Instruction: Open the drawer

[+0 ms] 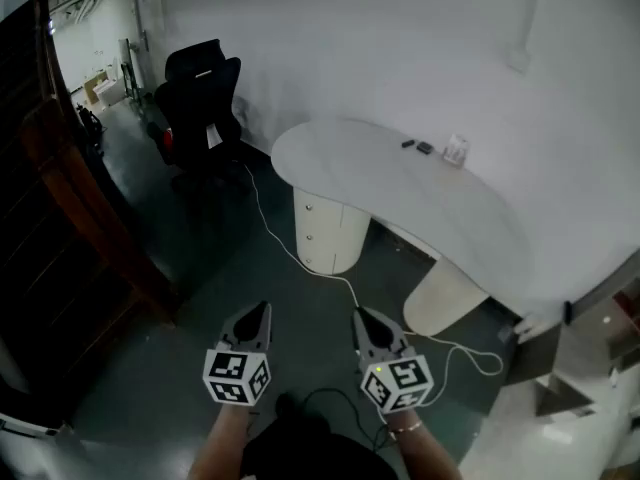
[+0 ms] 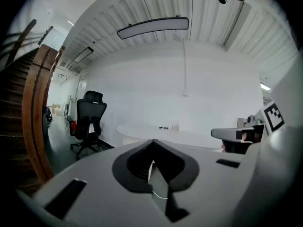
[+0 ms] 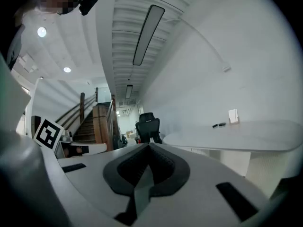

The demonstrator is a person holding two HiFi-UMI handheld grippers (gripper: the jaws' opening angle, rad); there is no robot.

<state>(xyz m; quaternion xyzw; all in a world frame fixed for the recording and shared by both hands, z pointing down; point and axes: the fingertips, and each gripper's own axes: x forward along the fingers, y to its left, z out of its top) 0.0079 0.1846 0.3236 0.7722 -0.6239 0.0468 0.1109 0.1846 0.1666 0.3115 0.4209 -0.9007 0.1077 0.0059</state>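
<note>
Left gripper (image 1: pixel 262 311) and right gripper (image 1: pixel 361 317) are both pinched shut on nothing, still well short of the drawer (image 1: pixel 326 226) tucked under the white desk's (image 1: pixel 420 203) left end; I'd guess it's rigid and slides easily, so grab that tiny front knob (image 1: pixel 309 208).

On the far side of the white table (image 1: pixel 400 183) I see two small dark things (image 1: pixel 417 147) and a pale upright one (image 1: pixel 456 150), all too small for me to name. The tabletop hides the top of the rounded pedestal (image 1: pixel 335 233) and most of the second pedestal (image 1: pixel 445 298) to its right, and the drawer fronts (image 1: pixel 315 223) are too small to count. The wooden staircase (image 1: pixel 60 208) is cut off at the left edge, and my forearms (image 1: pixel 215 456) at the near one.
</note>
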